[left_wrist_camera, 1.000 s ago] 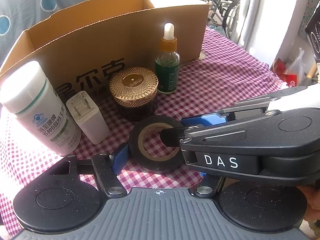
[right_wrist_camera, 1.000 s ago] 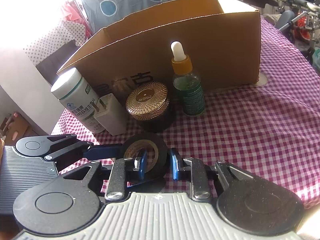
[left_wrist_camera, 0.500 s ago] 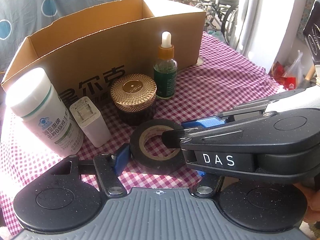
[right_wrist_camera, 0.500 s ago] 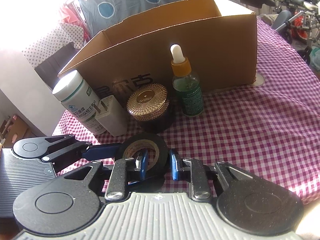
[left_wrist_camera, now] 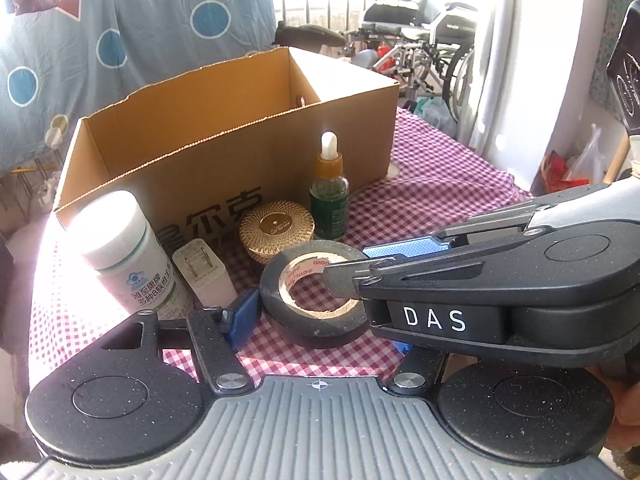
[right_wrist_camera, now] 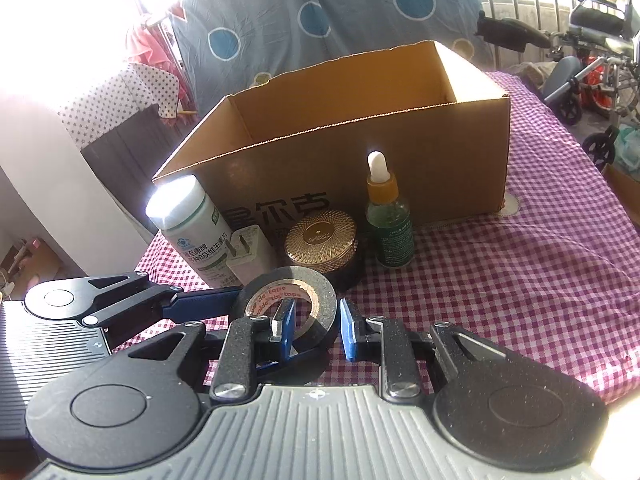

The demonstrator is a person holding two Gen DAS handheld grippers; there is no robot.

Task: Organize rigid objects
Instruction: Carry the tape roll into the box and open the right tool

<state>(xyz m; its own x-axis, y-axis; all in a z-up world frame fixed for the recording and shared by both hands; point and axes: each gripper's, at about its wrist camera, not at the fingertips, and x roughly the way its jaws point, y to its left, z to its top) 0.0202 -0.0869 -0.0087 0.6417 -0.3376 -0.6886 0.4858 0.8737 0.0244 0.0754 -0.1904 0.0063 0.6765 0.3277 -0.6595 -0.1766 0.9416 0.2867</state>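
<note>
You are gripping a black roll of electrical tape [right_wrist_camera: 290,304] with both grippers above the checked surface [right_wrist_camera: 520,280].
Right gripper [right_wrist_camera: 316,330] is pinching its rim; left gripper [left_wrist_camera: 320,316] is spanning its outside, before the open cardboard box [left_wrist_camera: 224,152].

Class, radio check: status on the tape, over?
Left gripper, right gripper shut on tape. Tape off the cloth. Jar, dropper stand before box.
</note>
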